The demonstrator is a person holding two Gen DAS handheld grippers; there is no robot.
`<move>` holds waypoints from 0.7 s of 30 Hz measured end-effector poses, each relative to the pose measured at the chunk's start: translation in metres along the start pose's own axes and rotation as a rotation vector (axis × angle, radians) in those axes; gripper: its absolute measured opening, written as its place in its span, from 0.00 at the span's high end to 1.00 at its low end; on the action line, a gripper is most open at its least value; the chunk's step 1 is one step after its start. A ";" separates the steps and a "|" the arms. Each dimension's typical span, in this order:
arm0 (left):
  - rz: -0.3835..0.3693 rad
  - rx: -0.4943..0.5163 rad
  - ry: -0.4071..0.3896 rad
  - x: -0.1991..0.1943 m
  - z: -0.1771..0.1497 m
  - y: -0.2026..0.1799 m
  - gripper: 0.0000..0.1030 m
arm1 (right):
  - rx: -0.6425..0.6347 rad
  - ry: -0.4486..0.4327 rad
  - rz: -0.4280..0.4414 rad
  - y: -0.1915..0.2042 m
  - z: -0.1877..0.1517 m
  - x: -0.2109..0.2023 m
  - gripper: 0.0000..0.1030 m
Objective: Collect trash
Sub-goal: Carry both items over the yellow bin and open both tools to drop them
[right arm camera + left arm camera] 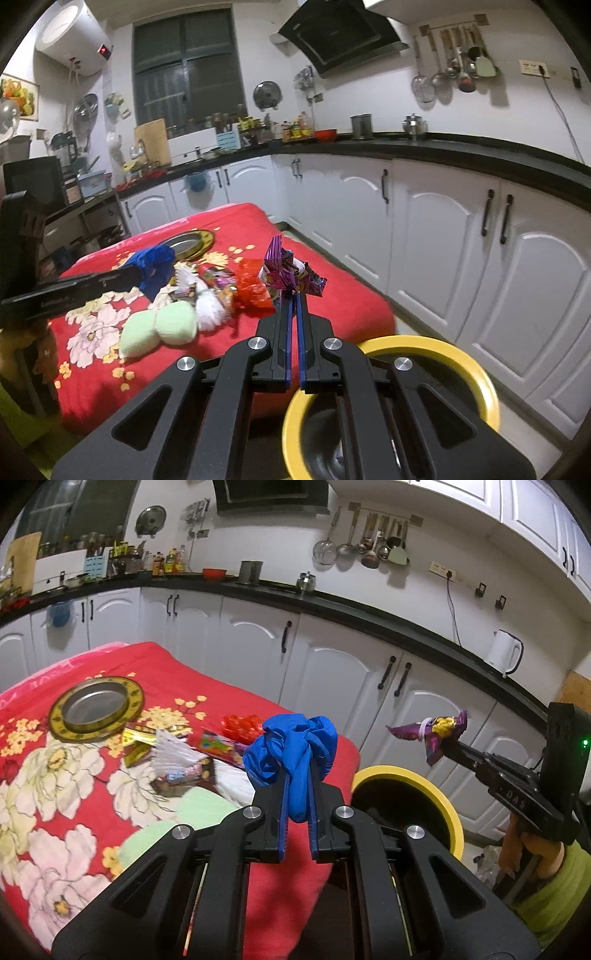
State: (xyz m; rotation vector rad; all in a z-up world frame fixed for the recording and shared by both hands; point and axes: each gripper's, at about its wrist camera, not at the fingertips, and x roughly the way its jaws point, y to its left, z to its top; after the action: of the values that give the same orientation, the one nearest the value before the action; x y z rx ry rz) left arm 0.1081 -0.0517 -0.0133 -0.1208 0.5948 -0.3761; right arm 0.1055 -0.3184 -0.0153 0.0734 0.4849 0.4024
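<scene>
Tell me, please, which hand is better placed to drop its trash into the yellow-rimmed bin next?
Probably the right. The right gripper, shut on the purple wrapper, is nearer the bin; the left gripper, holding the blue glove, is over the table edge.

I see the worktop (332, 310) under a red flowered cloth (55, 805), filling the lower left of my left wrist view. A round metal plate with a gold rim (96, 709) lies on it toward the upper left. Right of the plate sits a heap: yellow wrappers (138, 742), a white paper fan (173, 751), a red crinkled wrapper (253, 291) and two pale green pads (159, 330).
</scene>
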 end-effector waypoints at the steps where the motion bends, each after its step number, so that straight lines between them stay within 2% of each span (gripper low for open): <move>1: -0.004 -0.001 0.002 0.002 -0.001 -0.003 0.96 | 0.004 -0.002 -0.005 -0.003 0.000 -0.002 0.97; 21: -0.075 0.078 0.085 0.032 -0.019 -0.066 0.96 | 0.060 0.013 -0.120 -0.057 -0.025 -0.037 0.97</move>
State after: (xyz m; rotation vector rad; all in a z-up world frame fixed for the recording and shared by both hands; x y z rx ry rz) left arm 0.1013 -0.1251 -0.0315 -0.0530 0.6602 -0.4786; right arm 0.0843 -0.3857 -0.0306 0.0990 0.5118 0.2714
